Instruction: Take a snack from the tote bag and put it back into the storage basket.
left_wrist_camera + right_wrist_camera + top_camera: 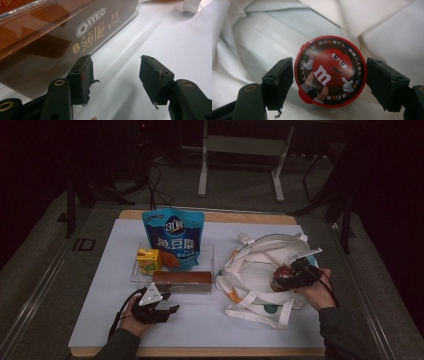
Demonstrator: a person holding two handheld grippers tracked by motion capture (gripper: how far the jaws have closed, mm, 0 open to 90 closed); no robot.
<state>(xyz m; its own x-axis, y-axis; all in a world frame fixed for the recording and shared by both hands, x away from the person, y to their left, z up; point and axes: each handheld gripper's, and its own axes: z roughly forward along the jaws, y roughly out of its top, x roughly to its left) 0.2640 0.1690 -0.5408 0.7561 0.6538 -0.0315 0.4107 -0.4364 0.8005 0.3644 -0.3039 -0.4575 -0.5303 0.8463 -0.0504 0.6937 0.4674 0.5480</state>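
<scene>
Black fingers (278, 82) of the right gripper (329, 83) stand spread on either side of a round red M&M's tin (330, 71), with a thin gap at each pad, so the tin lies free on the white cloth of the tote bag (259, 47) instead of hanging in a grip; I judge it has been set down there as one of the snacks being packed. From the high view the same tin (281, 276) sits in the mouth of the bag (250, 270), which lies slumped on the right half of the worktop (210, 320) with its straps spread toward the front edge, an easy opening to drop things into. On the near left, the left gripper (167, 304) rests low on the worktop with nothing between its parted fingers (82, 77), pointed toward the brown Oreo box (182, 281) just beyond it, probably waiting to take that box next. Seen from the left gripper view, the box (62, 40) lies flat behind the clear front wall of a shallow tray (15, 12), label facing out. Farther back in that tray (212, 255) a small yellow carton (148, 260) stands beside an orange packet (171, 261), and behind them a tall blue snack pouch (173, 237) stands upright, each apart enough to be picked singly.
</scene>
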